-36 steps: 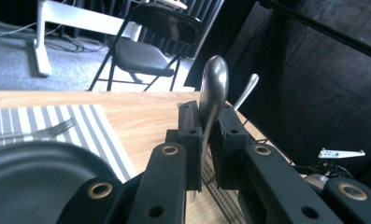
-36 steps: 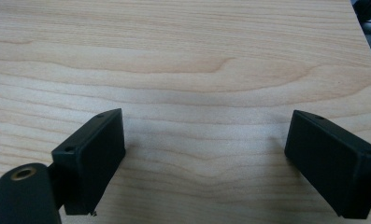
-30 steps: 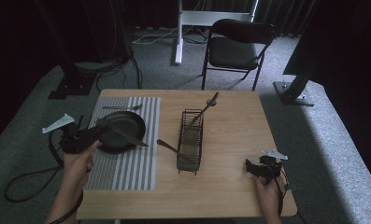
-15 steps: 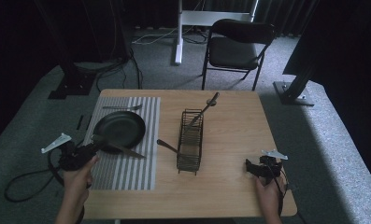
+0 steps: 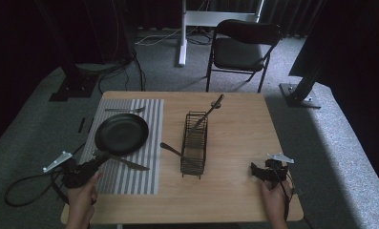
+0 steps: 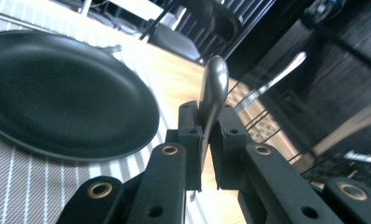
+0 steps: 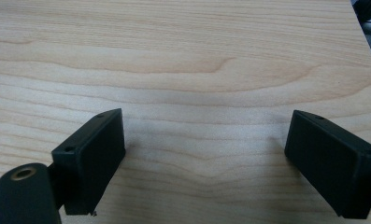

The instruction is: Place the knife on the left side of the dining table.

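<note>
The left gripper (image 5: 97, 160) sits at the table's (image 5: 235, 200) near left corner, over the near left edge of the striped mat (image 5: 134, 179), the person's left hand (image 5: 82, 198) behind it; its jaws are closed tight on the handle of a metal utensil (image 6: 212, 100), which stands up between the pads in the left gripper view, its working end hidden; in the high view a knife (image 5: 130, 163) lies on the mat just ahead of this gripper, though whether it is the held piece I cannot tell; a black plate (image 5: 121, 133) rests on the mat toward the table's left edge, close beyond the gripper; a fork (image 5: 125, 109) lies on the mat near the far left corner; right of the mat, at mid-table, stands a black wire rack (image 5: 194, 143), with a utensil (image 5: 170, 149) poking out of its left side and another (image 5: 210, 109) leaning out of its far end toward the far edge; the right gripper (image 5: 259, 171) rests near the near right corner, the right hand (image 5: 273, 200) behind it, jaws spread wide with nothing between them but bare wood (image 7: 197, 70), well apart from the rack; beyond the far edge a folding chair (image 5: 239, 50) stands on the carpet.
</note>
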A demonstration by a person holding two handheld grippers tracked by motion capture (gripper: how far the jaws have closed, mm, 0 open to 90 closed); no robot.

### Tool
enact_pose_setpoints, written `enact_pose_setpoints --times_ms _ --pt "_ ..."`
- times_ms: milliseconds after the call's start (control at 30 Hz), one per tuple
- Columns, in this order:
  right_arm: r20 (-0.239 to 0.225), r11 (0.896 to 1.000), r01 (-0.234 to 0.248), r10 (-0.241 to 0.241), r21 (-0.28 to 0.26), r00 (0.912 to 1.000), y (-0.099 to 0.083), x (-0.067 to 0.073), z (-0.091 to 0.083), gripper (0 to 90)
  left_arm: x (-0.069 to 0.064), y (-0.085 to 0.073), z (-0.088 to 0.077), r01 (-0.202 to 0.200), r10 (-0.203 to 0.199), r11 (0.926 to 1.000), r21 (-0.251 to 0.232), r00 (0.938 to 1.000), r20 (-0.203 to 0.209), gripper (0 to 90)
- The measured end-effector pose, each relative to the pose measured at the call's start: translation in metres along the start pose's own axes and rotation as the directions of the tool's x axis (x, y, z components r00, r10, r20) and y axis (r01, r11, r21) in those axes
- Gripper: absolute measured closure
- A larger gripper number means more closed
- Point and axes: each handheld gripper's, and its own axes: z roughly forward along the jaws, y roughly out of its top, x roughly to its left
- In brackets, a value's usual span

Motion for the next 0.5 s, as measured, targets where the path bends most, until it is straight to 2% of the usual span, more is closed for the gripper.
enact_pose_setpoints --times_ms 167,333,367,500 --pt "0.000 1.000 0.000 0.000 0.000 1.0000 0.000 0.000 0.000 11.2 0.010 -0.006 -0.001 0.064 -0.064 0.9980 -0.002 0.9979 0.014 83.7" --pt "0.000 1.000 0.000 0.000 0.000 1.0000 0.000 0.000 0.000 11.2 0.021 -0.008 -0.005 0.080 -0.080 0.9968 -0.005 0.9967 -0.012 76.3" --pt "0.000 1.000 0.000 0.000 0.000 1.0000 0.000 0.000 0.000 11.3 0.027 -0.010 -0.007 0.084 -0.084 0.9964 0.000 0.9958 -0.035 76.3" --pt "0.000 1.000 0.000 0.000 0.000 1.0000 0.000 0.000 0.000 11.3 0.044 -0.016 -0.008 0.115 -0.114 0.9933 0.014 0.9911 -0.068 75.8"
